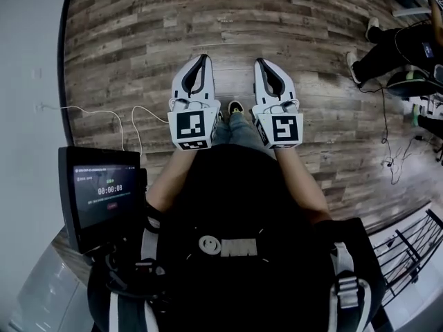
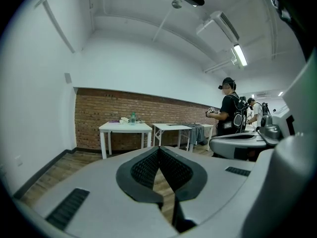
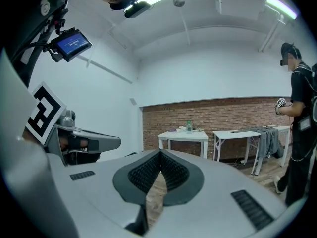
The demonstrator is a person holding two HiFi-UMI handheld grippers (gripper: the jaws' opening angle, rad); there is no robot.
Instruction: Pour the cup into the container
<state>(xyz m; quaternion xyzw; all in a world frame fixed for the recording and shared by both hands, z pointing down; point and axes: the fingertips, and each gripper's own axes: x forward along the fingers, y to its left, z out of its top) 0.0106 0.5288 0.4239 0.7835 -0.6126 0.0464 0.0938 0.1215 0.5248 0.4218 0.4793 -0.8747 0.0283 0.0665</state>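
Because the white desk (image 2: 125,127) lies well ahead, my left gripper (image 1: 202,59) and right gripper (image 1: 261,62) hang over wooden floor (image 1: 138,47), jaws clenched on nothing. I judge pouring has not started.

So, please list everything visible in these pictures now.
brown wooden plank floor: one, brown, beneath everything.
red brick wall: one, red, far end.
white rectangular tables: at least two, white, along that wall.
small green bottle: one, green, on the leftmost table.
grey draped cloth: one, grey, over a farther table.
black display screen: one, black, at the person's left.
other people: two, dark-clothed, right of tables.
left gripper: one, white and black, shut, empty.
right gripper: one, white and black, shut, empty.
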